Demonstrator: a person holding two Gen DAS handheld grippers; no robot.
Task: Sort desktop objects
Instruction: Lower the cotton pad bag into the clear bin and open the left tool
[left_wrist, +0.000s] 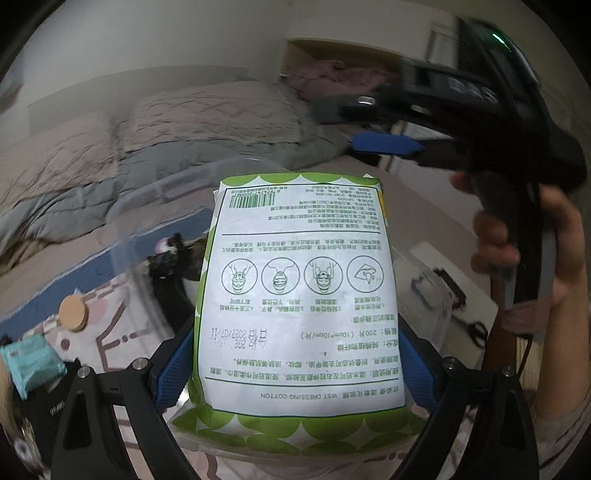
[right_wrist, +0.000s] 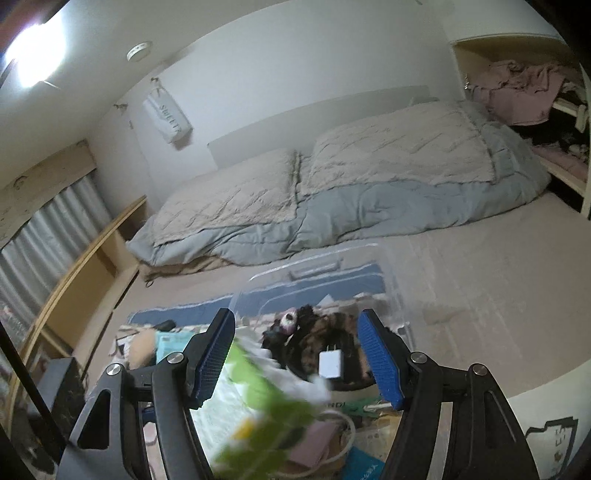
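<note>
Clearly left gripper (left_wrist: 295, 373) clamps the cotton pack (left_wrist: 299, 295); right gripper (right_wrist: 297, 354) seemingly gapes, empty

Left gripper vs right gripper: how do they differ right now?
The left gripper has its blue pads pressed on the green-and-white cotton pad pack; the right gripper holds nothing. Left jaws stand wider than right. The left view is filled by the pack; the right looks onto the clear bin. Both share black fingers with blue pads.
</note>
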